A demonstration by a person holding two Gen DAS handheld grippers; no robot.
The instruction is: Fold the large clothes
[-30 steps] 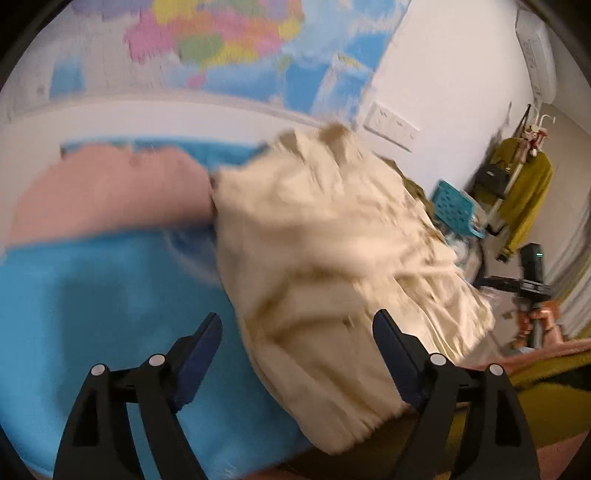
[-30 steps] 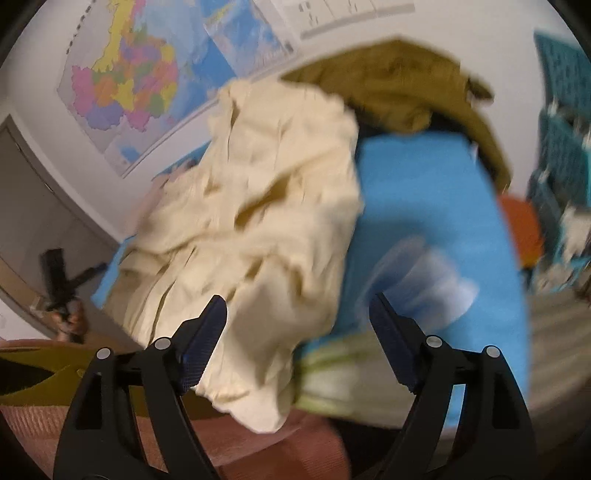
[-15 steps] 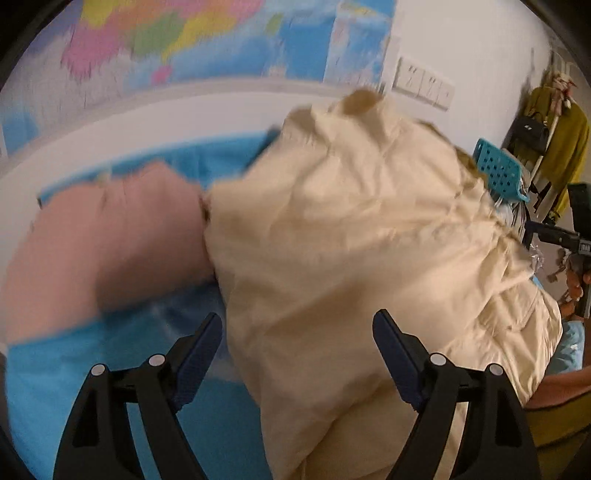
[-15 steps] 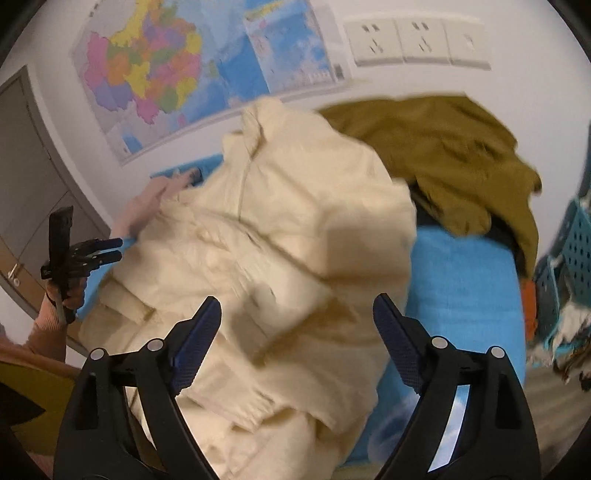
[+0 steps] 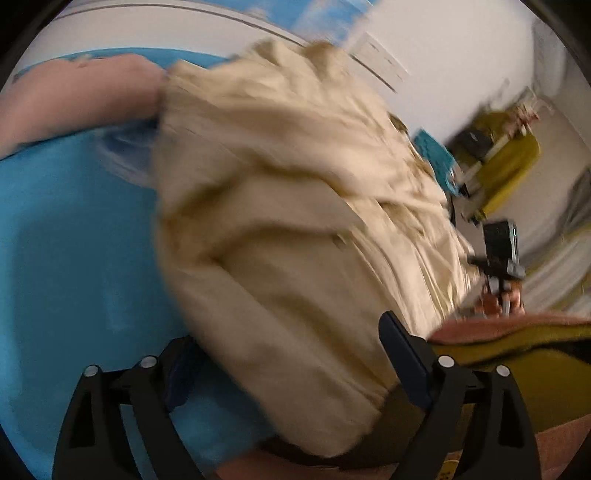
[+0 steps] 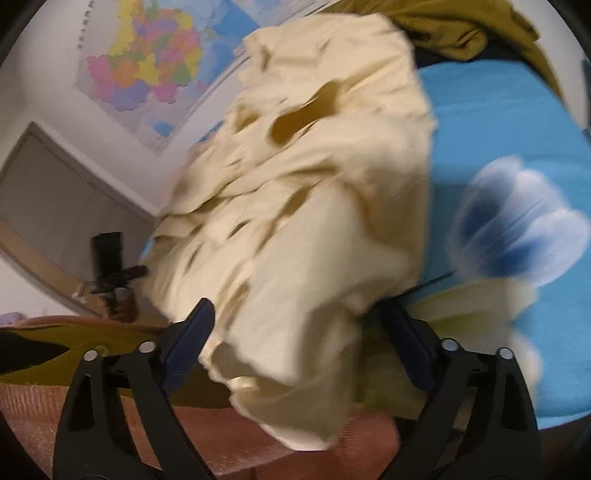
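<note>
A large cream garment [image 5: 295, 221] lies crumpled on a blue sheet [image 5: 74, 240]; it also shows in the right wrist view [image 6: 314, 206]. My left gripper [image 5: 288, 354] is open, its jaws wide apart, with the garment's near edge hanging between them. My right gripper [image 6: 295, 332] is open too, jaws wide apart around the garment's lower edge. Neither pair of pads presses the cloth. Both views are blurred by motion.
A pink garment [image 5: 74, 99] lies at the far left of the sheet. An olive garment [image 6: 469, 29] lies behind the cream one. The sheet has a blue and white flower print [image 6: 517, 229]. A map [image 6: 147, 66] hangs on the wall. A teal basket [image 5: 436, 155] stands at the right.
Both grippers have dropped lower and nearer to the garment's near edge. The garment has bunched up more. Both grippers stay open.
</note>
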